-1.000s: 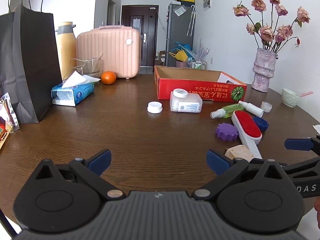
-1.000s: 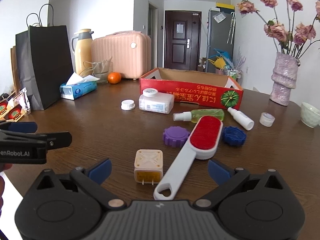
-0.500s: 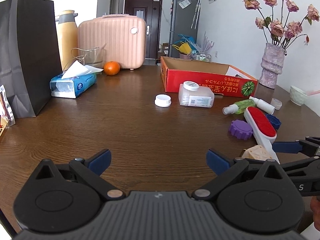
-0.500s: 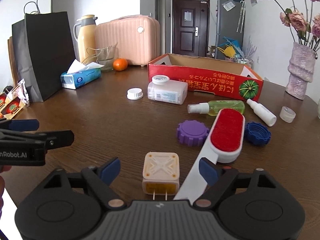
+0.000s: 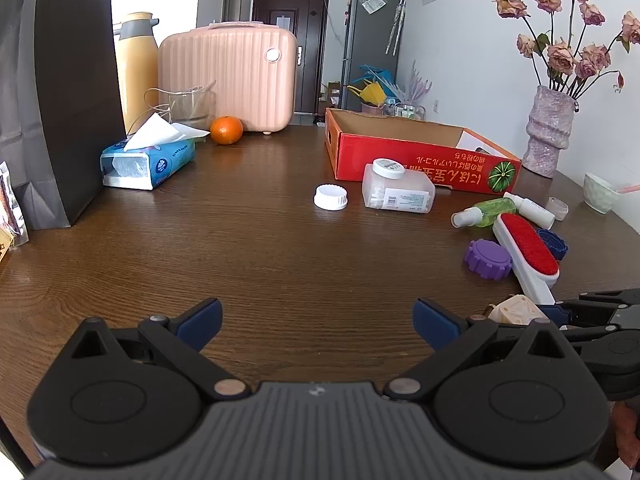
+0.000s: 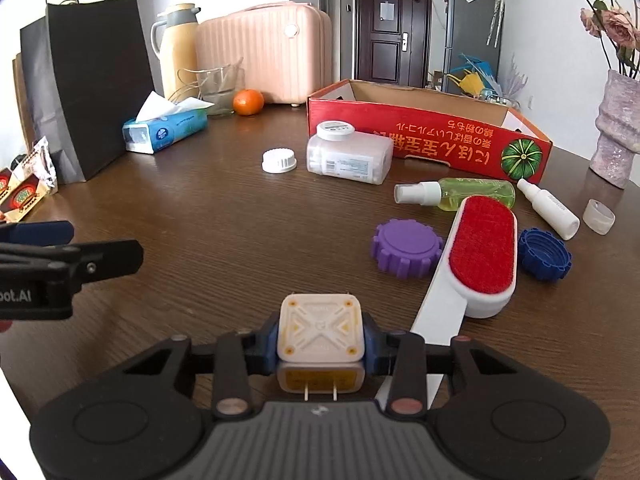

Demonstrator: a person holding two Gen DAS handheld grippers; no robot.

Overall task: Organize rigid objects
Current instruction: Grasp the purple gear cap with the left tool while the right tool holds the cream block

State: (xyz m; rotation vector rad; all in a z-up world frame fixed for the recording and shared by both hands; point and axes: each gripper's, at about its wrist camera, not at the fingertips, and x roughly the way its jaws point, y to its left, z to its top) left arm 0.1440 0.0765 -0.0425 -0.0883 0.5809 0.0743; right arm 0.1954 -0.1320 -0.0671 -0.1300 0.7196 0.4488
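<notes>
**Cream charger block gripped, box next**

Cream plastic, a square plug adapter sits between the blue pads of the right gripper, which have just been closing and now press on its two sides; its prongs point back toward the camera. It rests low over the wooden table, beside the handle of the red lint brush.

To do this step well, lift straight up before travelling, so the block clears the brush handle and the purple cap, then carry it to the red cardboard box at the far side.

The left gripper hangs with jaws spread wide and nothing between them.

A second ago the right jaws stood wide apart with the adapter lying free ahead of them; now it is clamped. The left gripper's spread looks unchanged.
</notes>
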